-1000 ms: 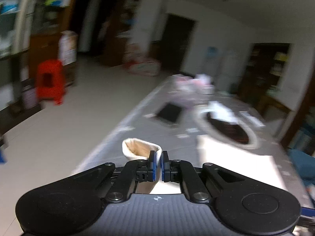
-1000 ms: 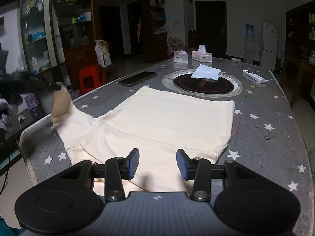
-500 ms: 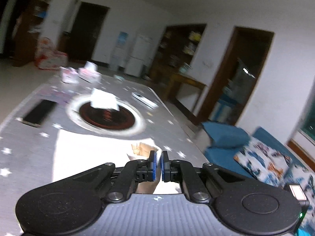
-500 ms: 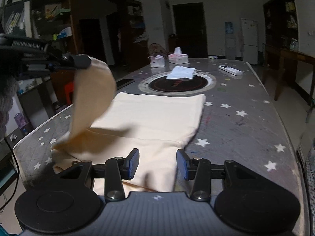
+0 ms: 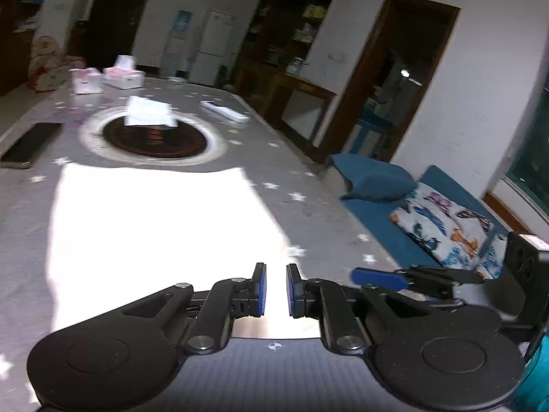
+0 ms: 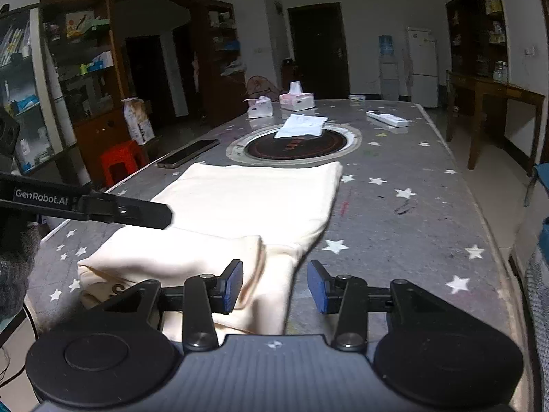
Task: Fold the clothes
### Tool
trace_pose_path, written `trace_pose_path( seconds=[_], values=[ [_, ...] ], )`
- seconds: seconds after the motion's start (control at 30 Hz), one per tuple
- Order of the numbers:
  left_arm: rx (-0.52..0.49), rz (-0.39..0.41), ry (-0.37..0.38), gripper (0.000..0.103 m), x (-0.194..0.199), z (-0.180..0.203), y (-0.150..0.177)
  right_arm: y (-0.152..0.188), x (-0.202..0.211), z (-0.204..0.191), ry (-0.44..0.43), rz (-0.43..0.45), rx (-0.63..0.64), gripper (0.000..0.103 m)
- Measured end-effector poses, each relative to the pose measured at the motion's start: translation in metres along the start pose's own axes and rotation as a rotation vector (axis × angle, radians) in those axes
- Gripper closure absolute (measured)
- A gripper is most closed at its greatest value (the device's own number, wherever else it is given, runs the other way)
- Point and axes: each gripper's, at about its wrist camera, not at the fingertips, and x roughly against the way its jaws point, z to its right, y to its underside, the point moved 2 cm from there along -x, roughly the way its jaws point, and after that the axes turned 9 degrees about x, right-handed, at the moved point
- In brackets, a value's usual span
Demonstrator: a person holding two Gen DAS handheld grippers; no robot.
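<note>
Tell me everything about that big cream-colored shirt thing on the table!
The cream garment looks like soft, thick cotton. It lies flat on the starry gray table, its far edge near the round black burner. One sleeve is folded across the near part, cuff by the right hand-held gripper, whose jaws are open around cloth. The left hand-held gripper hovers open above it.
</note>
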Motion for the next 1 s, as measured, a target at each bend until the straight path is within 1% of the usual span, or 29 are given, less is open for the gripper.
trace_pose_path(
  seconds=[0.13,0.23,0.27,0.3,0.37,0.43,0.5,0.63,0.73,0.77,0.9,1.0],
  values=[
    [0.006,0.001,-0.063,0.09,0.014,-0.027,0.009,-0.003,-0.016,-0.008,-0.056,-0.025,0.008,0.063],
    [0.011,0.003,-0.111,0.09,0.025,-0.047,0.016,-0.003,-0.03,-0.012,-0.077,-0.054,0.007,0.063],
    [0.015,0.002,-0.126,0.09,0.028,-0.054,0.019,-0.002,-0.036,-0.015,-0.082,-0.072,0.0,0.065],
    [0.023,-0.002,-0.139,0.09,0.029,-0.06,0.022,-0.001,-0.04,-0.016,-0.084,-0.083,0.003,0.069],
    [0.035,-0.003,-0.154,0.09,0.031,-0.069,0.025,0.0,-0.047,-0.02,-0.088,-0.106,0.008,0.071],
    [0.045,0.0,-0.164,0.09,0.034,-0.075,0.027,0.001,-0.049,-0.025,-0.071,-0.115,0.031,0.079],
    [0.053,0.002,-0.172,0.09,0.037,-0.082,0.029,0.0,-0.046,-0.026,-0.057,-0.118,0.033,0.095],
    [0.048,-0.003,-0.18,0.088,0.038,-0.09,0.029,-0.005,-0.036,-0.03,-0.056,-0.108,0.055,0.096],
    [0.038,0.0,-0.193,0.088,0.04,-0.091,0.025,-0.002,-0.04,-0.027,-0.028,-0.144,0.066,0.094],
    [0.035,0.002,-0.197,0.088,0.041,-0.091,0.023,0.0,-0.042,-0.025,-0.017,-0.152,0.066,0.09],
    [0.026,0.018,-0.179,0.088,0.043,-0.088,0.01,-0.013,-0.034,-0.023,0.002,-0.101,0.07,0.087],
    [-0.008,0.036,-0.166,0.088,0.034,-0.079,-0.004,-0.026,-0.037,-0.027,-0.015,-0.074,0.092,0.087]
  ],
)
